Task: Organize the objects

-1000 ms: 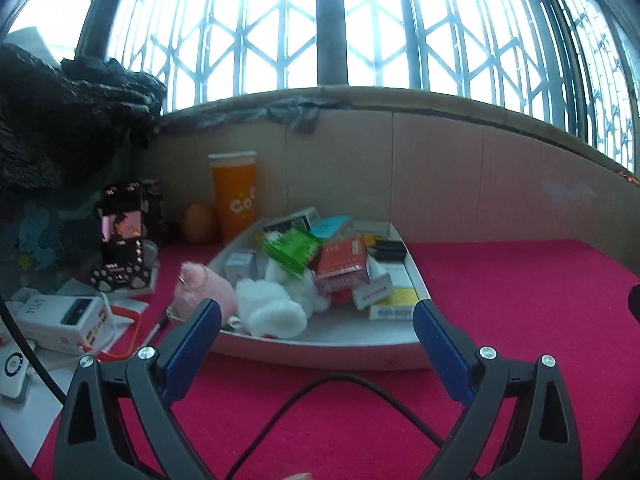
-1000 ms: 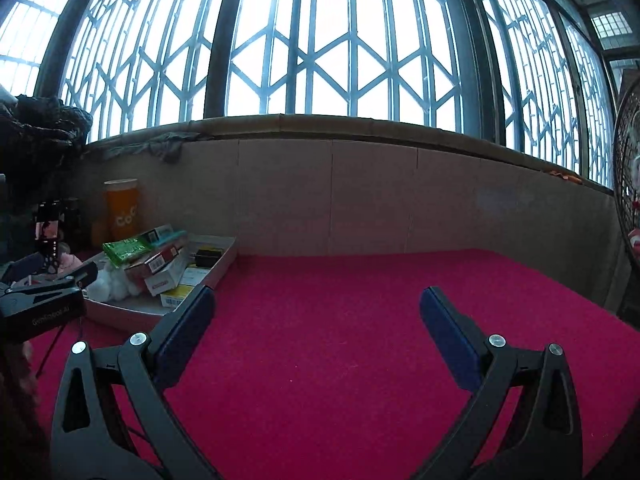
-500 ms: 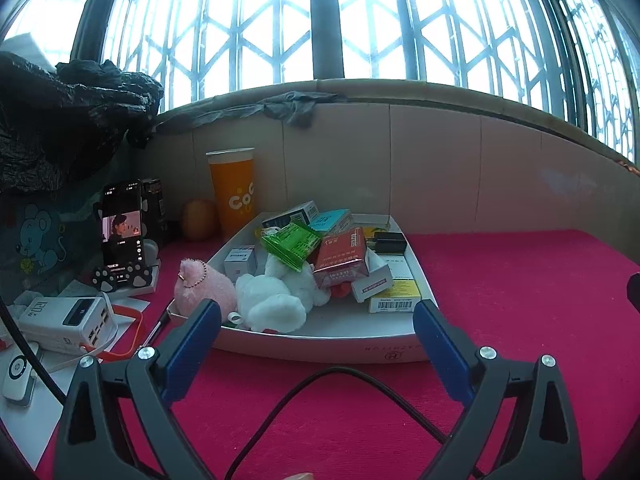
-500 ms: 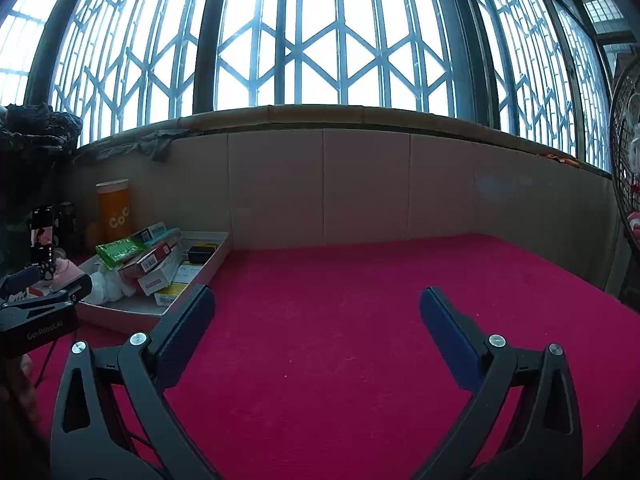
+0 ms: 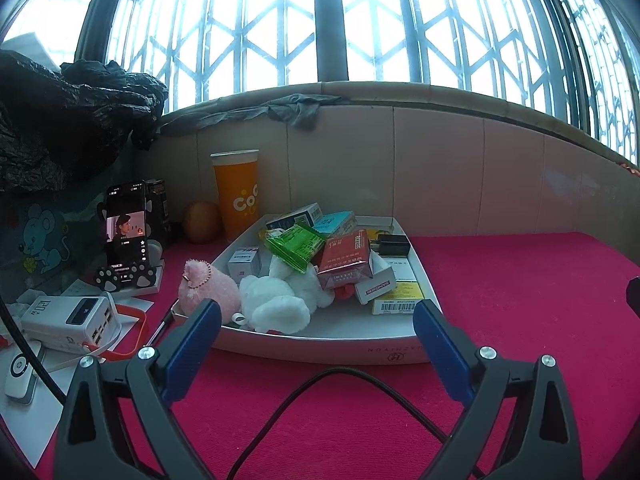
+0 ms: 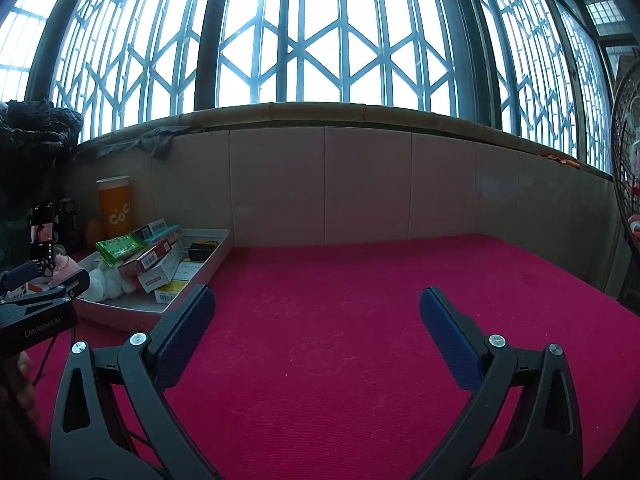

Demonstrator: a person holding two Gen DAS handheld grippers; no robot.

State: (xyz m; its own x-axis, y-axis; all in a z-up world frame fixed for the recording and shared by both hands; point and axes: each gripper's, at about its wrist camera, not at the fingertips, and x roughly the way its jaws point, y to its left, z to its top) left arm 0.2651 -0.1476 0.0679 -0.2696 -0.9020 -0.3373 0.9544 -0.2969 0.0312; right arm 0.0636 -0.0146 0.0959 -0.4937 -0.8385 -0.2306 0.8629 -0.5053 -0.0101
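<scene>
A white tray [image 5: 320,346] sits on the red cloth, holding several small boxes, a green packet [image 5: 296,245], a red box [image 5: 346,258], a black charger [image 5: 392,245], a white plush [image 5: 276,306] and a pink plush [image 5: 208,286]. My left gripper [image 5: 316,326] is open and empty, just in front of the tray's near wall. My right gripper [image 6: 316,308] is open and empty over bare red cloth, to the right of the tray [image 6: 136,314]. The left gripper also shows in the right wrist view [image 6: 44,284].
An orange cup [image 5: 237,194], a round fruit [image 5: 201,222], a phone on a stand [image 5: 127,232] and a white power bank [image 5: 70,320] stand left of the tray. A black cable [image 5: 320,384] lies before it. A tiled wall [image 6: 360,188] bounds the back; a fan [image 6: 628,184] stands right.
The left gripper has moved slightly closer to the tray and tilted down a little. The right gripper's view has shifted a little; both stay open.
</scene>
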